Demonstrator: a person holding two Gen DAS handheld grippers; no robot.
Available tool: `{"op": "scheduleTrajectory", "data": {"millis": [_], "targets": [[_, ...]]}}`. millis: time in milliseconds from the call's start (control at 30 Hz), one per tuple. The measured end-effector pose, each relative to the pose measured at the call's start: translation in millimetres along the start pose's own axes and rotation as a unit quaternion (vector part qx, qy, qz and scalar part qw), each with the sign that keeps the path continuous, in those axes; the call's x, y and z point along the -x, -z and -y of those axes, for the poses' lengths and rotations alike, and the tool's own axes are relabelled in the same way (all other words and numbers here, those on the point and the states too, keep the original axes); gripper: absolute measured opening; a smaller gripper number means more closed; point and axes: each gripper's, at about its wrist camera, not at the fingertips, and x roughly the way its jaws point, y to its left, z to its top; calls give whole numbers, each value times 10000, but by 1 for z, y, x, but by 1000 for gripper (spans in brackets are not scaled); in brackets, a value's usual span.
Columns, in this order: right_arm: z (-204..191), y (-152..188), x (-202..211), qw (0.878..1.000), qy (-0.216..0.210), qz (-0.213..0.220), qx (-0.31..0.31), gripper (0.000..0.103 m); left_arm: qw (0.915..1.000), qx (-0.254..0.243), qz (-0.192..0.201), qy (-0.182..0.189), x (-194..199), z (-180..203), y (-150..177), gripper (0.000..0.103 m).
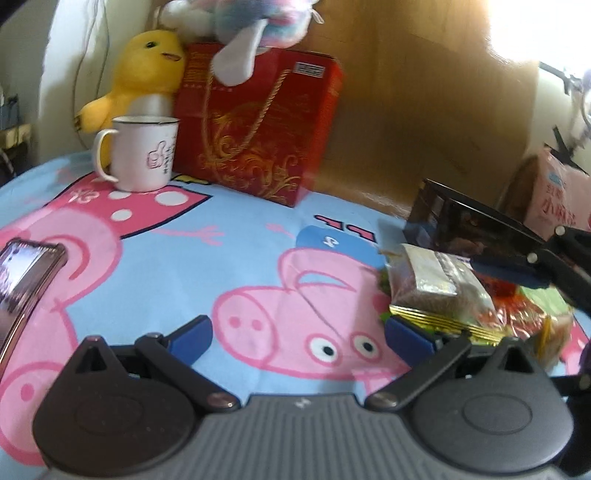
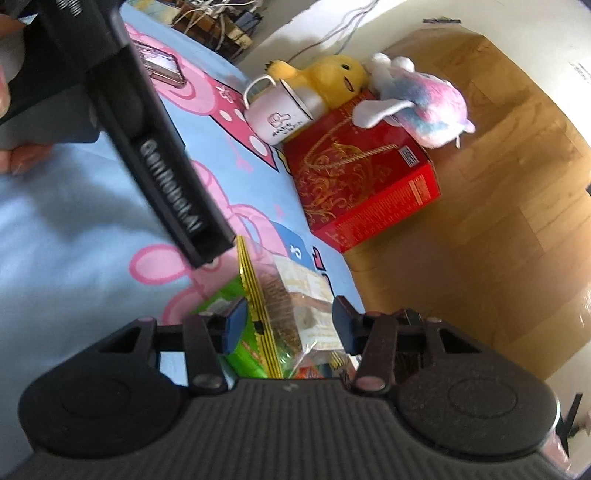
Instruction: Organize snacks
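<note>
A heap of snack packets [image 1: 480,314] lies at the right on a blue cartoon-pig cloth [image 1: 184,266]. On top is a clear packet of brown snack [image 2: 284,295] with a gold-striped edge. My right gripper [image 2: 290,325] has its blue pads against both sides of that packet. In the left wrist view one blue finger [image 1: 509,275] of the right gripper rests on the packet's top; the other is hidden. My left gripper [image 1: 299,334] stands open over the cloth, with its right pad beside the heap and nothing between its fingers. Its black housing [image 2: 162,173] crosses the right wrist view, held by a hand [image 2: 22,158].
A white mug [image 1: 144,155], a red gift box [image 1: 258,129], a yellow plush [image 1: 144,66] and a pastel plush [image 1: 251,22] stand at the back. A phone [image 1: 26,284] lies at the left. A dark box [image 1: 454,225], a pink carton [image 1: 557,199] and brown cardboard [image 1: 424,110] flank the heap.
</note>
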Motion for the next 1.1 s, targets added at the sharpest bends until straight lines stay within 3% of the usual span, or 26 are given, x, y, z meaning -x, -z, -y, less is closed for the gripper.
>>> {"op": "scheduleTrajectory", "data": {"millis": [133, 167, 300, 400, 467, 500, 567, 700, 767, 900, 933, 1033, 1100], "targets": [[2, -6, -11, 9997, -33, -10, -242, 52, 10000, -89, 11, -28, -1, 3, -2, 103], [3, -7, -13, 9993, -104, -48, -361, 44, 10000, -81, -6, -18, -2, 3, -2, 103], [11, -6, -14, 9964, -73, -91, -840, 33, 9999, -111, -18, 16, -2, 2, -2, 103], [30, 1, -5, 9866, -112, -79, -1625, 29, 9999, -120, -28, 33, -2, 2, -2, 103], [50, 8, 3, 9693, -181, -91, -2451, 27, 9999, -101, -24, 44, -2, 1, -2, 103], [61, 13, 7, 9558, -237, -94, -2929, 27, 9999, -97, -26, 47, -2, 1, -2, 103], [83, 28, 15, 9172, -401, -109, -3963, 27, 9999, -109, -28, 36, -2, 2, -2, 103], [106, 70, 51, 8011, -871, 44, -5921, 27, 9999, -132, -31, 7, -2, 4, -2, 103], [101, 87, 73, 7437, -822, 102, -6633, 27, 9998, -178, -44, -31, -3, 6, -3, 103], [80, 123, 111, 6567, -985, 258, -7473, 26, 9994, -313, -88, -134, -4, 11, -3, 103], [72, 133, 119, 6400, -962, 242, -7619, 25, 9991, -364, -104, -177, -4, 13, -3, 103], [56, 162, 134, 6106, -660, 113, -7891, 25, 9975, -583, -170, -369, -6, 21, -2, 103], [49, 176, 135, 6013, -441, 69, -7978, 24, 9958, -722, -196, -527, -7, 26, -1, 103]]}}
